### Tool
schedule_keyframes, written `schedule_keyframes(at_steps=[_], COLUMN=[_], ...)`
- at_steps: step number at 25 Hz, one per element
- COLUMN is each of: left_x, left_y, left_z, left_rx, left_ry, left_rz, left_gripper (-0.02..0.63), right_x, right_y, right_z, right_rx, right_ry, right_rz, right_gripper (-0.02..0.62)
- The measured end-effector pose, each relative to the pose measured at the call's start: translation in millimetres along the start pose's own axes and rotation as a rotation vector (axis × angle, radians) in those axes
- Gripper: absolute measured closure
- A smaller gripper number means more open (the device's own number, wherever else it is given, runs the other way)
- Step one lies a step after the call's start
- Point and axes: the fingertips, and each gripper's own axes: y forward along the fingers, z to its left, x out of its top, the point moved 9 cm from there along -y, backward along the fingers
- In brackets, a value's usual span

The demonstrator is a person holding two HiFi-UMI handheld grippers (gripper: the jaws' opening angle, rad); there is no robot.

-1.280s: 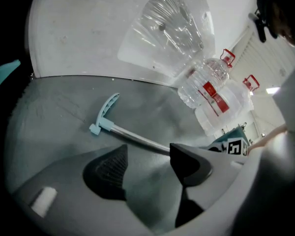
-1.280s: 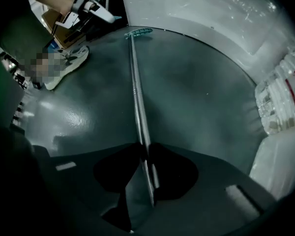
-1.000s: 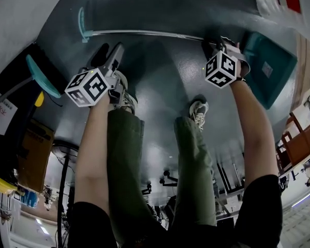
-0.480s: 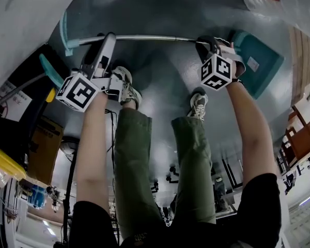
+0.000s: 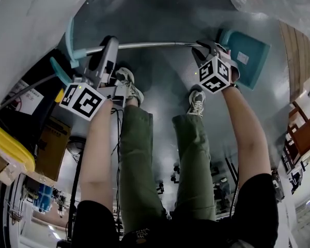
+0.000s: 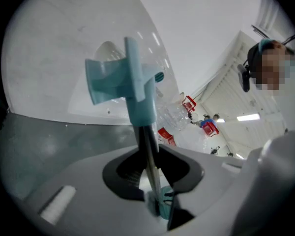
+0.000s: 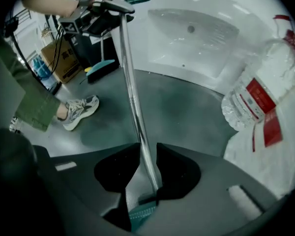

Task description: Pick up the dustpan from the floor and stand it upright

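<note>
The dustpan has a teal pan (image 5: 248, 56), a long metal pole (image 5: 155, 45) and a teal grip end (image 5: 70, 37). In the head view it hangs roughly level across the top, above the dark floor. My left gripper (image 5: 109, 45) sits on the pole just inside the teal grip. Its jaws are closing, and in the left gripper view (image 6: 150, 168) both sides press the pole (image 6: 148, 151) below the teal grip (image 6: 132, 82). My right gripper (image 5: 209, 46) is shut on the pole beside the pan. The right gripper view (image 7: 146, 166) shows the pole (image 7: 132, 97) running up from its jaws.
A second teal-headed tool (image 5: 59, 71), a cardboard box (image 5: 51, 143) and a yellow bin (image 5: 10, 151) crowd the left. A white bag with red print (image 7: 265, 107) and a white tub wall (image 7: 196, 28) lie beyond. The person's shoes (image 5: 126, 84) stand below the pole.
The left gripper moved up from beside the shoe onto the pole near the teal grip and closed on it. Both grippers and the dustpan rose off the floor.
</note>
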Motion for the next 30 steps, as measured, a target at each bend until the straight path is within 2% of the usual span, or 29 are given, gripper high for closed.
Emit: schedule_keyframes(at_steps=[6, 12, 20, 30], left_x=[18, 40, 70, 123], left_y=[-6, -20, -56, -99], left_z=[-59, -110, -161, -172], left_rx=[-0.038, -0.032, 0.011, 0.094], left_ry=[0.105, 0.178, 0.250, 0.453], left_rz=[0.030, 0.014, -0.049, -0.086], left_gripper=[0.472, 0.474, 0.474, 0.474], right_x=[18, 52, 109, 160], right_y=[-108, -209, -328, -428], right_z=[-16, -20, -14, -7], right_rx=[-0.095, -0.162, -0.212, -0.304], right_ry=[0.224, 0.326, 0.358, 0.349], right_rz=[-0.207, -0.414, -0.663, -0.846], right_gripper=[0.512, 0.512, 0.514, 0.540])
